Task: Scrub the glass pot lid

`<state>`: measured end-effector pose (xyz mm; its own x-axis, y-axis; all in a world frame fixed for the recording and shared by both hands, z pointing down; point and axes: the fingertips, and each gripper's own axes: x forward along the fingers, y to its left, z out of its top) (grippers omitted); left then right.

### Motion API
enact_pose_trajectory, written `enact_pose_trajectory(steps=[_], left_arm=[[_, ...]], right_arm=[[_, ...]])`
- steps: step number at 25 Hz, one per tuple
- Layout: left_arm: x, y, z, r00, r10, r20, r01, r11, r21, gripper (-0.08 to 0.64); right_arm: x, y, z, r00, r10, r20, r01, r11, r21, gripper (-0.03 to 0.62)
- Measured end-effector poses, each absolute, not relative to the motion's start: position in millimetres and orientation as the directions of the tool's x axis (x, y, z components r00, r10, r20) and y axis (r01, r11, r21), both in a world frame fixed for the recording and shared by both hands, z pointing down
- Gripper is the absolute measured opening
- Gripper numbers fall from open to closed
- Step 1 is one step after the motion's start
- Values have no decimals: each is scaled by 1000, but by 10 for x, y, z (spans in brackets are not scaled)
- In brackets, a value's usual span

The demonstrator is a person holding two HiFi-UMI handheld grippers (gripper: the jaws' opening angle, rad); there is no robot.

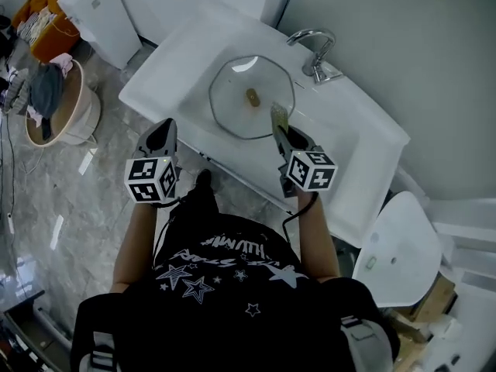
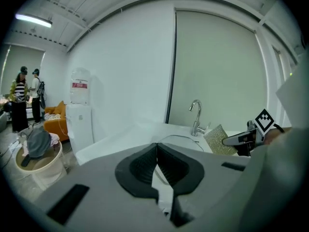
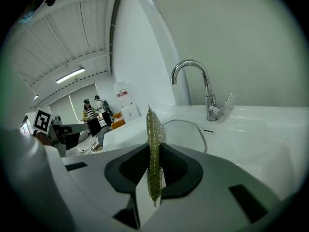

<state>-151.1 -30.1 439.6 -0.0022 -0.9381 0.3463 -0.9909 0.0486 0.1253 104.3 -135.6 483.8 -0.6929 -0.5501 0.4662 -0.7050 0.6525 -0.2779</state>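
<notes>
The glass pot lid (image 1: 240, 107) lies flat over the basin of the white sink (image 1: 178, 60), its knob in the middle. My right gripper (image 1: 282, 135) hovers at the lid's near right edge, shut on a thin green-gold scrub pad (image 1: 277, 118) that stands upright out of the jaws (image 3: 153, 129). In the right gripper view the lid (image 3: 186, 132) lies just ahead of the pad. My left gripper (image 1: 164, 130) is shut and empty, held off the sink's front left edge. From the left gripper view its jaws (image 2: 157, 151) touch, and the lid's rim (image 2: 181, 138) shows beyond them.
A chrome faucet (image 1: 316, 53) stands behind the lid. A white water dispenser (image 1: 101, 18) and a round basket with clothes (image 1: 66, 115) are on the floor to the left. A white stool (image 1: 399, 254) is at the right. Two people (image 2: 26, 98) stand far off.
</notes>
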Motion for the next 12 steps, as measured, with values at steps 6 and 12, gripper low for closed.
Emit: enact_pose_trajectory(steps=[6,12], left_arm=[[-1719,-993,4370,116,-926,360,-990,-77,120,9],[-1956,-1478,4447,187,-910,370,-980,-147,134,9]], right_arm=[[903,-1771,4845,-614,-614,496,-780,570,-260,69],[717,-2140,4958,-530,-659,534,-839,500,-215,69]])
